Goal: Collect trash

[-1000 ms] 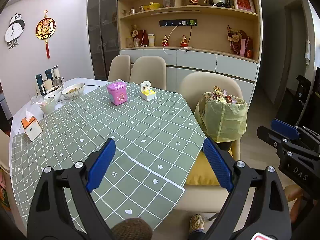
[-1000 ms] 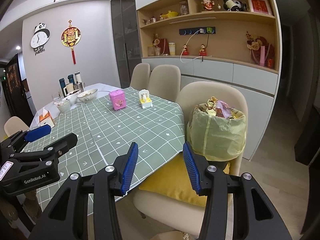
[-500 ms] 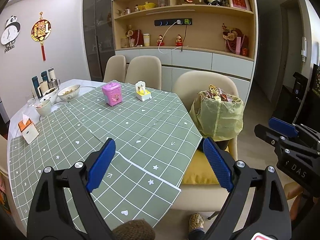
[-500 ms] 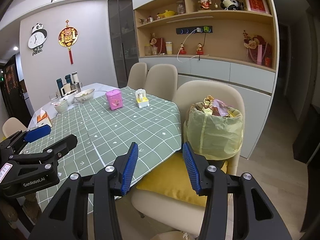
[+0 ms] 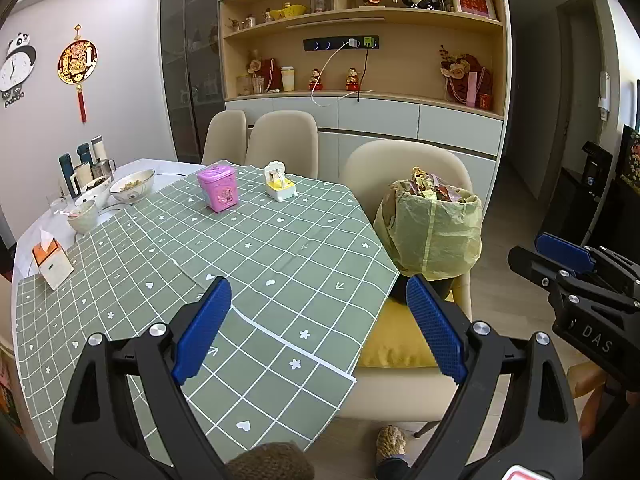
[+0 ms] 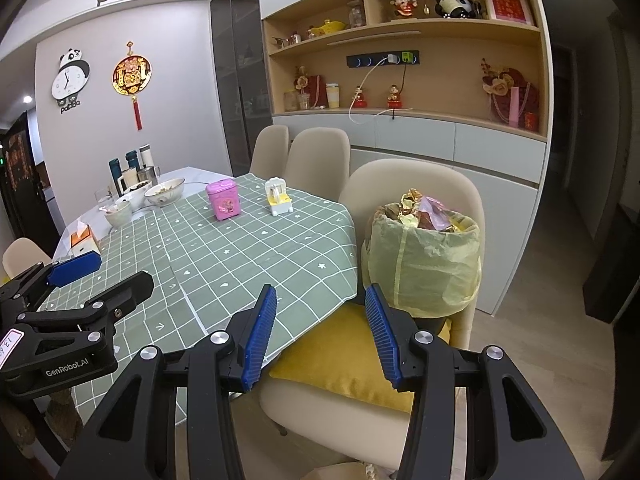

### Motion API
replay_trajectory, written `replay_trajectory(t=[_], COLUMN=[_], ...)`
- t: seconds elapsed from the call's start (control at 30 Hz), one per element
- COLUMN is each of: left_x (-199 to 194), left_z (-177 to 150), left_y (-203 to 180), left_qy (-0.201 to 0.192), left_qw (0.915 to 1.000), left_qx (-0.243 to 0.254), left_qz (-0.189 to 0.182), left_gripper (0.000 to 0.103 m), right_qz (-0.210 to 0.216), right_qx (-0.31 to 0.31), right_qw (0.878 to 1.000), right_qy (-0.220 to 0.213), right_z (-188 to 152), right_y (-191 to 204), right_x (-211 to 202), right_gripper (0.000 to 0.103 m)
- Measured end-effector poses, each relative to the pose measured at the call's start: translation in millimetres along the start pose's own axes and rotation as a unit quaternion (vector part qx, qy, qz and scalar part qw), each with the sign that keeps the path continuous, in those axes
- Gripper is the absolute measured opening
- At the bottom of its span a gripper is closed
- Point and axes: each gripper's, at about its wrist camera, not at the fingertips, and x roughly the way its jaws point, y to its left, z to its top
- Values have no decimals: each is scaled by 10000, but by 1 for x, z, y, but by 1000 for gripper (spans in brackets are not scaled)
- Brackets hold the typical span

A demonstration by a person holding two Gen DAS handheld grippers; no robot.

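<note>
A bin lined with a yellow-green bag stands on a beige chair's yellow cushion, filled to the rim with crumpled wrappers. It also shows in the right wrist view. My left gripper is open and empty above the table's near edge, left of the bin. My right gripper is open and empty, held over the cushion in front of the bin. Each gripper shows at the side of the other's view.
The table wears a green checked cloth. On it stand a pink tin, a small yellow and white holder, bowls, bottles and a tissue box. Beige chairs and a shelf wall lie behind.
Both grippers have drifted slightly back and to the right, so the table and bin sit a little further left in view. Both stay open and empty.
</note>
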Motion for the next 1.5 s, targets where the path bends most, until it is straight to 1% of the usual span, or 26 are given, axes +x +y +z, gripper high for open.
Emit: replay_trajectory(t=[1.37,1.47,1.5], left_x=[7,11,16], left_z=[0,0,0], left_y=[-7,-4,-2], left_qy=[1,94,202], left_qw=[9999,9998,9996], left_qx=[41,-41,-98], left_qz=[-156,-191,-173], left_gripper=[85,85,85], right_qz=[-136,-145,-138], right_qx=[100,106,108], right_qw=[9999,9998,9998], right_qy=[14,46,60], right_z=[-2,-2,-2], right_y=[-5,-5,-5], right_x=[-2,2,3], right_gripper=[44,44,44])
